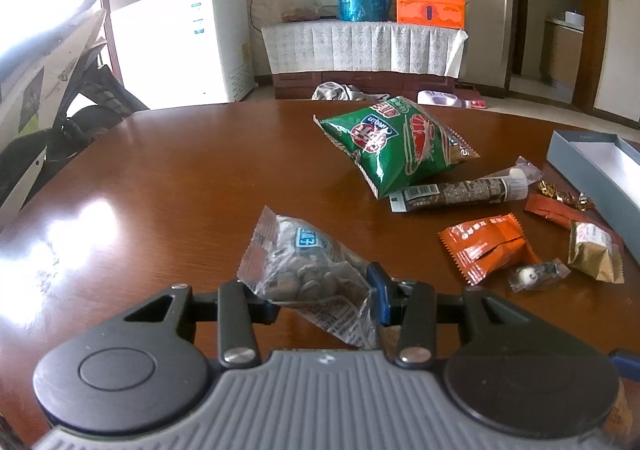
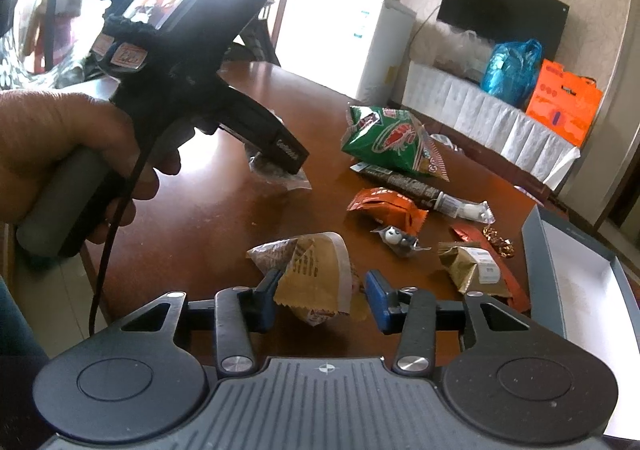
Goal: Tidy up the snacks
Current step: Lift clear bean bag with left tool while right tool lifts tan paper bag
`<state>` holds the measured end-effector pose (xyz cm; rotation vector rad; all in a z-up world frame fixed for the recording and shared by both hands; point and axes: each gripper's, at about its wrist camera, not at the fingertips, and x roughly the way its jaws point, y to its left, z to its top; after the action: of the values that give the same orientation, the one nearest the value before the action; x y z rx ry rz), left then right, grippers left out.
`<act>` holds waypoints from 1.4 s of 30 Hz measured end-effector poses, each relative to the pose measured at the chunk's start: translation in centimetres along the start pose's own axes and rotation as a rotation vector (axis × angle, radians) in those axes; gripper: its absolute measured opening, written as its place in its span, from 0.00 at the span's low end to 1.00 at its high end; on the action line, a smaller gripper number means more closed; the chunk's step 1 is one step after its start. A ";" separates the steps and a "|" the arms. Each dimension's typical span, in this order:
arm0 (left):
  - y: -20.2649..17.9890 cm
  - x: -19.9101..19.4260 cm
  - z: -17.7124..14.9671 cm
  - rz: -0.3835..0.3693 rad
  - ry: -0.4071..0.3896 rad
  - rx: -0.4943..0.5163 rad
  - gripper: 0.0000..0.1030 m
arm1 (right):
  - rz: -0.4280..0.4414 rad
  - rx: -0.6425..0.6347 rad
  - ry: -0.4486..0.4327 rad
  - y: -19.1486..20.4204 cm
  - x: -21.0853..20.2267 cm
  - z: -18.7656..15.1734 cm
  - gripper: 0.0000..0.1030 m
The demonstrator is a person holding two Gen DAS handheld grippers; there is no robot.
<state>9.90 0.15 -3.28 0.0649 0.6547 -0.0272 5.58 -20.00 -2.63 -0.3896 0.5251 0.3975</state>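
the sorting looks barely begun. the open box [image 2: 580,274] at the right edge of the table [image 1: 180,178] shows only bare white floor in the part that is visible, so as far as can be seen nothing has gone in yet. most snacks lie loose on the table: a green chip bag [image 1: 394,146] with a long dark stick packet [image 1: 464,190] just beside it, an orange packet [image 1: 488,246], a small clear wrapped candy [image 1: 536,275], a gold packet [image 1: 596,250], a red sachet [image 1: 560,212] and some gold-foil sweets [image 1: 564,196] near the box wall. all of these are left to move, judging by how they lie.

2 snacks are in the grippers. the left gripper [image 1: 326,300] is clamped on the near end of a clear bag of round dark biscuits [image 1: 304,270], its jaws partly closed with the crinkled plastic pinched between them; in the right wrist view the bag hangs from its tip over the table, well apart from the box. the right gripper [image 2: 320,296] has a tan paper-like packet [image 2: 316,270] between its jaws. the left pad touches the packet's edge, while a gap shows beside the blue right pad, so it looks loosely caught rather than firmly squeezed.

a hand [image 2: 60,154] holds the left gripper's handle.
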 end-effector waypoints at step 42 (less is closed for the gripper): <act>-2.0 -1.7 1.8 -0.031 -0.053 0.064 0.39 | -0.057 0.018 -0.074 -1.7 -2.6 1.4 0.20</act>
<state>9.56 -1.99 -0.91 0.1153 0.6016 -0.0793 4.86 -21.49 0.28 -0.3702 0.4442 0.3510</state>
